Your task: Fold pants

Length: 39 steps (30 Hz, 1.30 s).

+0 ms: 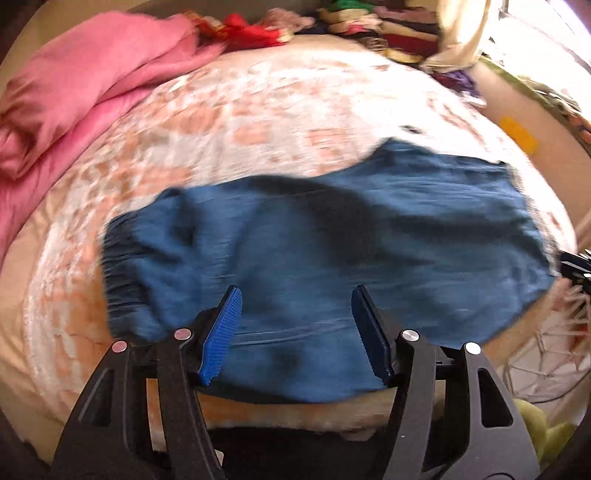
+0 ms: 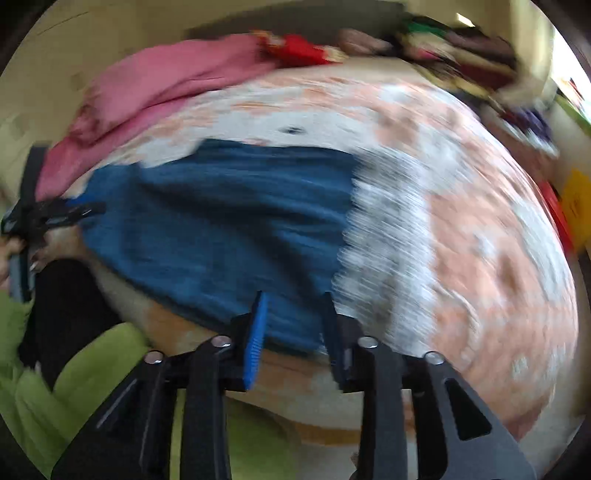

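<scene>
The blue pants [image 1: 332, 251] lie folded and spread flat on the bed, waistband to the left in the left wrist view. My left gripper [image 1: 295, 295] is open and empty, hovering over the pants' near edge. In the right wrist view the pants [image 2: 221, 221] lie left of centre. My right gripper [image 2: 295, 299] is open and empty above the pants' near right corner. The left gripper [image 2: 51, 216] also shows at the left edge of the right wrist view. Both views are blurred by motion.
The bed has a peach and white patterned cover [image 1: 240, 122]. A pink blanket [image 1: 81, 85] lies at the far left. A pile of mixed clothes [image 1: 369, 26] sits at the back. Green fabric [image 2: 74, 387] is at the near side, a yellow item [image 1: 517, 136] at the right.
</scene>
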Motion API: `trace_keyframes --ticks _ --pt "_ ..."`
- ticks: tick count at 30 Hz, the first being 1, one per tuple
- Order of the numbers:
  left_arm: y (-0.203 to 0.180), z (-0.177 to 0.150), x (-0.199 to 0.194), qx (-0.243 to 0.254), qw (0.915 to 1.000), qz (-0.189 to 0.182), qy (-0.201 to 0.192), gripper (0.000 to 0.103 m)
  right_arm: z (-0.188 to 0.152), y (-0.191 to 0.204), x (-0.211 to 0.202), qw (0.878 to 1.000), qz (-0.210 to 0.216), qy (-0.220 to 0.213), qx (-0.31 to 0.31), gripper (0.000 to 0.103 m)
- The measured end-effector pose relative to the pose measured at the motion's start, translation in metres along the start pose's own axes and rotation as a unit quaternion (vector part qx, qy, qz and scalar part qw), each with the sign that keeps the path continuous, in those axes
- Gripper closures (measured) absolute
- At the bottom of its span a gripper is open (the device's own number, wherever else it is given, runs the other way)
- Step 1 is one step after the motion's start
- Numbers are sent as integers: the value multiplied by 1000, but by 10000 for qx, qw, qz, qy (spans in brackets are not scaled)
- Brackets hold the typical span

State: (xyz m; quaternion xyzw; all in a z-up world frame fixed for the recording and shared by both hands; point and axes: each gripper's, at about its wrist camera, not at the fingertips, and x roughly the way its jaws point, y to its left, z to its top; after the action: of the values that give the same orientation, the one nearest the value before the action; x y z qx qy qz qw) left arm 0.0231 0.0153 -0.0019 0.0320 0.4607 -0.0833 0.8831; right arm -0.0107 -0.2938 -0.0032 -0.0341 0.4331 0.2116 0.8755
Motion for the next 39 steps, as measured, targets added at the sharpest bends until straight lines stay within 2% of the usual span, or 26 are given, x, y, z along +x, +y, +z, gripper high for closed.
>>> trace_keyframes --ticks 2,5,6,8,11,16,19,21,25,30,32,33,35,36,37,38,39 --pt "-21 2 -1 262 9994 -207 -10 49 4 24 11 9986 247 73 -453 71" --pt "-49 0 10 573 9971 -482 167 49 11 46 33 9958 471 182 -766 71" --pt "-54 -3 17 644 9965 -465 258 49 11 47 43 9955 471 302 -769 71" --pt "-58 -7 23 683 9962 -395 376 49 5 45 66 9927 436 894 -681 71" --pt "-51 -2 18 586 9967 -517 231 49 -6 47 64 9921 415 846 -824 71" --pt "-43 33 9 454 9976 -507 -124 41 0 39 47 9922 689 709 -761 70" --pt "-41 65 16 394 9973 -549 -276 41 17 18 24 9955 719 192 -578 68" --pt "-39 83 27 267 9972 -672 -213 41 34 -6 11 9977 598 -139 -302 62" --pt "-35 111 61 111 9969 -780 4 41 64 -66 0 9972 323 -540 406 60" --pt "-36 125 104 29 9954 -911 303 41 96 -146 33 9908 280 -340 1278 55" --pt "-35 126 116 -35 9943 -994 392 41 103 -161 54 9893 365 -212 1399 54" --pt "-35 125 121 -88 9937 -1034 431 41 104 -165 62 9888 362 -139 1444 48" --pt "-38 124 123 -95 9933 -1087 390 41 104 -170 77 9867 530 -62 1536 42" --pt "-41 123 122 -55 9930 -1120 381 51 98 -171 82 9855 606 -21 1587 42" --pt "-43 122 121 -26 9922 -1190 365 74 97 -170 90 9842 662 75 1639 42" --pt "-44 122 121 -35 9911 -1279 367 90 93 -171 98 9835 668 159 1676 46" --pt "-45 121 120 -64 9891 -1413 400 98 92 -168 99 9846 687 153 1601 62"
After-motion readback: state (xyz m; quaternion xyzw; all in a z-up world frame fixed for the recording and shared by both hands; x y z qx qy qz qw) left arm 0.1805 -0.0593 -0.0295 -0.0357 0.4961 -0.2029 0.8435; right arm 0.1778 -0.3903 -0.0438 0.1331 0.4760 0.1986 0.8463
